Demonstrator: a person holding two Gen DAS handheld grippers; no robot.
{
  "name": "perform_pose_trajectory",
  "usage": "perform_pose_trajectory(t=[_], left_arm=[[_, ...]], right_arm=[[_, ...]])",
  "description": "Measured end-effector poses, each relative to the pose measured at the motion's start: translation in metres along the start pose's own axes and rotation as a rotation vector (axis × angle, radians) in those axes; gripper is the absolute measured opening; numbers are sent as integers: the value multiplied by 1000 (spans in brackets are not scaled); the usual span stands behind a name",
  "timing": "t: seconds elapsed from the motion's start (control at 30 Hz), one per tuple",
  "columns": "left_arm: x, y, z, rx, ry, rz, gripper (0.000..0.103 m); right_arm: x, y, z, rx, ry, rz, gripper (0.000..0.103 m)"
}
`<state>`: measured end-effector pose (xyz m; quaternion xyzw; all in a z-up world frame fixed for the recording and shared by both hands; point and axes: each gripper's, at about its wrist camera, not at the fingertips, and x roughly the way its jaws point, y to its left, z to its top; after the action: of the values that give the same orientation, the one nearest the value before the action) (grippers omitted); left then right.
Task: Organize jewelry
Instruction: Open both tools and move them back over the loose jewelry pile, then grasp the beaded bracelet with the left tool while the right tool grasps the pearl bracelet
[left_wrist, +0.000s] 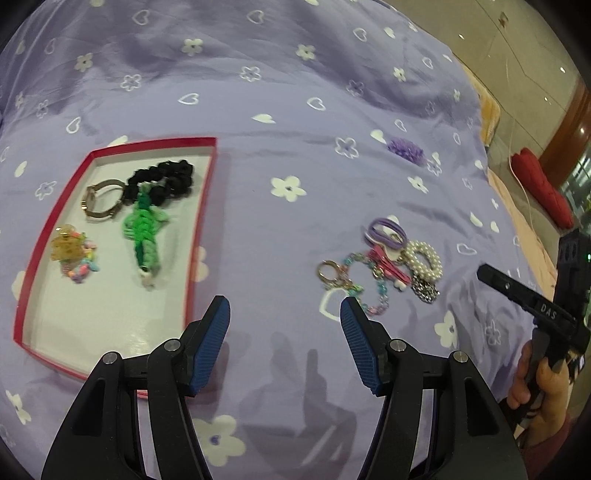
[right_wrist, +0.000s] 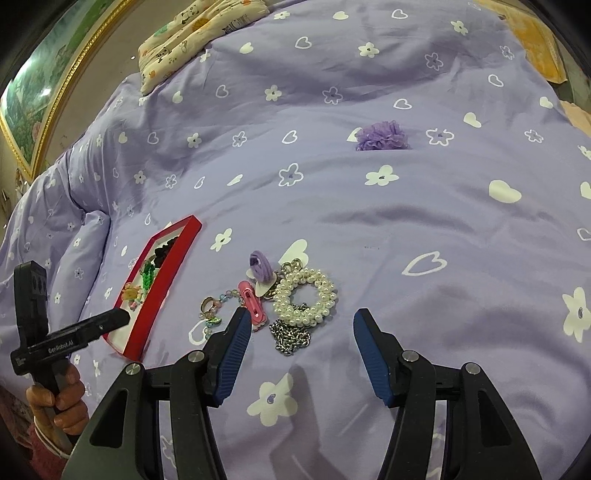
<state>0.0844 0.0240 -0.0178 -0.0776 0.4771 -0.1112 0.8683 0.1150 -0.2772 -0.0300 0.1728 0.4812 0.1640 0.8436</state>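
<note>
Near bed's front edge: pearl bracelet (right_wrist: 306, 297) light, springy, slippery; take one side of its ring | left tongs (left_wrist: 285, 310), right tongs (right_wrist: 300, 325) wide apart, empty

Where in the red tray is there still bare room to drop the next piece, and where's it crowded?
In the red tray, the near half is bare white floor, bordered by the near rim and the green braided piece. The far half is crowded: black scrunchie, watch and pastel charm. The loose pile around the pearl bracelet is tightly packed.
</note>
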Motion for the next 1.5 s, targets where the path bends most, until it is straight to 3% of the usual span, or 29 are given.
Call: perform_pose_trajectory(t=[0.53, 0.7, 0.9, 1.0, 1.03, 1.07, 1.1, 1.17, 1.5], left_arm=[[46, -47, 1, 65, 82, -31, 62], [69, -59, 4, 86, 115, -24, 61], [87, -64, 2, 97, 139, -8, 47], [90, -63, 2, 105, 131, 11, 29], [90, -63, 3, 108, 130, 9, 16], [90, -62, 4, 110, 130, 0, 16], [89, -61, 3, 112, 127, -6, 16], [87, -60, 3, 115, 120, -9, 11], [48, -56, 3, 109, 39, -51, 11]], right_arm=[[26, -2, 11, -77, 38, -11, 58], [45, -2, 15, -115, 78, -33, 51], [69, 3, 16, -174, 130, -68, 38], [80, 6, 13, -209, 143, -95, 29], [82, 6, 12, -216, 140, -101, 26], [82, 6, 13, -219, 137, -114, 16], [82, 5, 13, -215, 134, -115, 14], [79, 3, 15, -194, 126, -96, 13], [44, 15, 21, -131, 41, -1, 12]])
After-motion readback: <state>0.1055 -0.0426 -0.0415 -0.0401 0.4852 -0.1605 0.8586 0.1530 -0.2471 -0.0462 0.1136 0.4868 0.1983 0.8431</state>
